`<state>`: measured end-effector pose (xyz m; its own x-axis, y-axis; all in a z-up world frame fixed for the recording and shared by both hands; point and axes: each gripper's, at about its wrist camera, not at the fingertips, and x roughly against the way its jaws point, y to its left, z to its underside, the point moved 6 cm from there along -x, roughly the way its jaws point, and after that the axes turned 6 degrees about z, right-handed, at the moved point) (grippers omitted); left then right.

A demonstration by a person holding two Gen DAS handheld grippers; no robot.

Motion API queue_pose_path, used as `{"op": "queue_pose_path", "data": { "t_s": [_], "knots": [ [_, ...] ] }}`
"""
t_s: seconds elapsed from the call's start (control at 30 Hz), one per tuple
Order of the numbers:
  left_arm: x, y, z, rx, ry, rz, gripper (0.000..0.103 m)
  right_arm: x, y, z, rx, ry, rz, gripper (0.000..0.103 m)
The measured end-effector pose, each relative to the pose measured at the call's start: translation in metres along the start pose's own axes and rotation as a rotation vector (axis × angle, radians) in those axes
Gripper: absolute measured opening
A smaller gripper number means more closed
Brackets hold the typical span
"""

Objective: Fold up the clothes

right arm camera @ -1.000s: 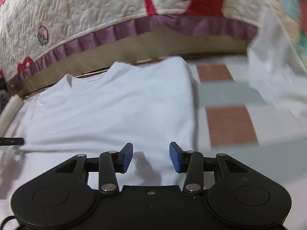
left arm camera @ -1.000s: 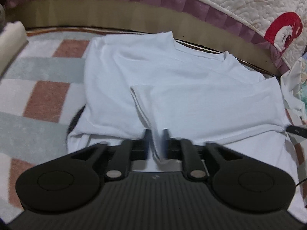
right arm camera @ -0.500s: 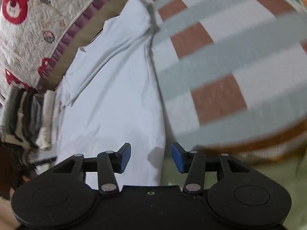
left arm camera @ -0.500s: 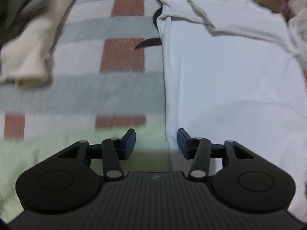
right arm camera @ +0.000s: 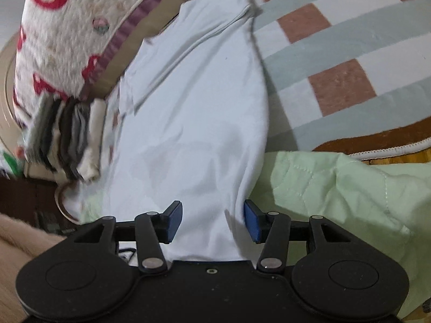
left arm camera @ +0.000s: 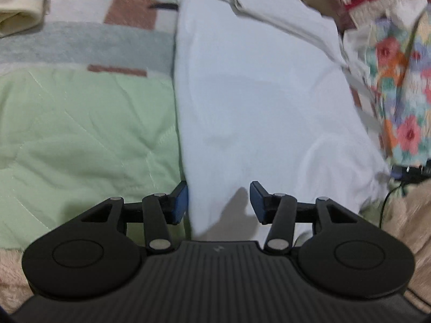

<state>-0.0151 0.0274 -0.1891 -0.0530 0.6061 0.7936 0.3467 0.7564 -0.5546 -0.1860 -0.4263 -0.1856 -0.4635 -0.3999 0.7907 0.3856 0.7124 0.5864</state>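
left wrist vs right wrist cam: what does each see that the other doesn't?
Left wrist only: floral fabric, a black cable, a cream garment.

Right wrist only: a stack of folded clothes, the rug's brown border.

Both: the white T-shirt with sleeves folded in, the checked rug, the green quilt. Left gripper open; right gripper jaws opening, each over the hem, pinching nothing.

A white T-shirt (left arm camera: pixel 258 102) lies lengthwise across a checked rug (right arm camera: pixel 336 53) of grey-green, white and brown squares, its lower end draped over a pale green quilted cover (left arm camera: pixel 80 134) that overlaps the rug's near edge. A strip of wooden floor (right arm camera: pixel 398 158) shows past the rug's white border. A stack of folded clothes (right arm camera: pixel 62 132) sits just beside the shirt, and a cream folded garment (left arm camera: pixel 21 2) rests on the rug, apart from the shirt.
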Motion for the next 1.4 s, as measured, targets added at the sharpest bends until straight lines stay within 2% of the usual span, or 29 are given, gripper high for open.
{"op": "queue_pose_path", "data": {
  "t_s": [0.13,0.2,0.23,0.27,0.3,0.33,0.5,0.6,0.7,0.73,0.77,0.83,0.87,0.9,0.93,1.03,1.07,1.13,1.17,1.23,1.33,1.4],
  "knots": [
    [-0.015,-0.001,0.004,-0.026,0.045,-0.042,0.050,-0.013,0.004,0.011,0.083,0.014,0.064,0.055],
    [-0.018,-0.002,0.002,-0.027,0.045,-0.046,0.054,-0.017,0.005,0.013,0.101,0.003,0.075,0.055],
    [-0.019,-0.003,0.002,-0.033,0.048,-0.049,0.052,-0.017,0.003,0.014,0.106,-0.012,0.068,0.055],
    [-0.018,-0.007,0.004,-0.051,0.045,-0.041,0.036,-0.016,0.001,0.014,0.110,-0.027,0.061,0.050],
    [-0.017,-0.011,0.005,-0.069,0.042,-0.034,0.016,-0.014,0.002,0.015,0.131,-0.048,0.052,0.039],
    [-0.016,-0.015,0.006,-0.086,0.038,-0.027,0.004,-0.012,0.004,0.015,0.153,-0.070,0.043,0.008],
    [-0.003,-0.025,0.006,-0.117,-0.028,-0.012,0.003,0.008,0.018,0.014,0.229,-0.195,-0.028,0.007],
    [-0.005,-0.022,0.005,-0.093,-0.031,0.009,0.005,0.007,0.013,0.016,0.234,-0.169,-0.006,0.010],
    [-0.022,-0.018,0.008,-0.073,0.022,-0.018,0.010,-0.007,-0.004,0.024,0.183,-0.137,0.009,0.015],
    [-0.026,-0.015,0.009,-0.072,0.037,-0.023,0.016,-0.011,-0.010,0.027,0.151,-0.131,-0.004,0.025],
    [-0.029,-0.015,0.010,-0.068,0.045,-0.025,0.018,-0.016,-0.015,0.030,0.109,-0.113,-0.030,0.033],
    [-0.034,-0.016,0.008,-0.057,0.046,-0.029,0.015,-0.027,-0.022,0.032,0.030,-0.060,-0.078,0.033],
    [-0.030,-0.019,0.004,-0.052,0.019,-0.017,0.003,-0.024,-0.020,0.029,0.029,-0.078,-0.089,0.022],
    [-0.026,-0.022,0.000,-0.047,-0.008,-0.004,0.003,-0.021,-0.018,0.025,0.031,-0.099,-0.098,0.007],
    [-0.022,-0.024,-0.003,-0.042,-0.036,0.009,0.003,-0.002,-0.009,0.018,0.045,-0.184,-0.187,0.008],
    [0.021,-0.040,-0.018,-0.022,-0.216,0.071,0.003,0.065,0.014,-0.001,0.058,-0.433,-0.470,0.007],
    [0.037,-0.044,-0.022,-0.008,-0.271,0.087,0.003,0.078,0.020,-0.005,0.090,-0.464,-0.441,0.007],
    [0.056,-0.048,-0.022,0.006,-0.333,0.090,0.003,0.085,0.028,-0.003,0.217,-0.477,-0.285,0.007],
    [0.062,-0.047,-0.021,0.006,-0.349,0.091,0.003,0.083,0.026,-0.002,0.234,-0.467,-0.227,0.007],
    [0.067,-0.046,-0.018,0.016,-0.360,0.109,0.003,0.084,0.014,-0.001,0.187,-0.460,-0.219,0.007],
    [0.061,-0.046,-0.013,0.029,-0.339,0.072,0.003,0.082,0.009,0.002,0.183,-0.456,-0.186,0.007],
    [0.052,-0.037,-0.009,0.031,-0.296,-0.003,0.003,0.074,0.002,0.006,0.193,-0.415,-0.148,0.007]
  ]
}}
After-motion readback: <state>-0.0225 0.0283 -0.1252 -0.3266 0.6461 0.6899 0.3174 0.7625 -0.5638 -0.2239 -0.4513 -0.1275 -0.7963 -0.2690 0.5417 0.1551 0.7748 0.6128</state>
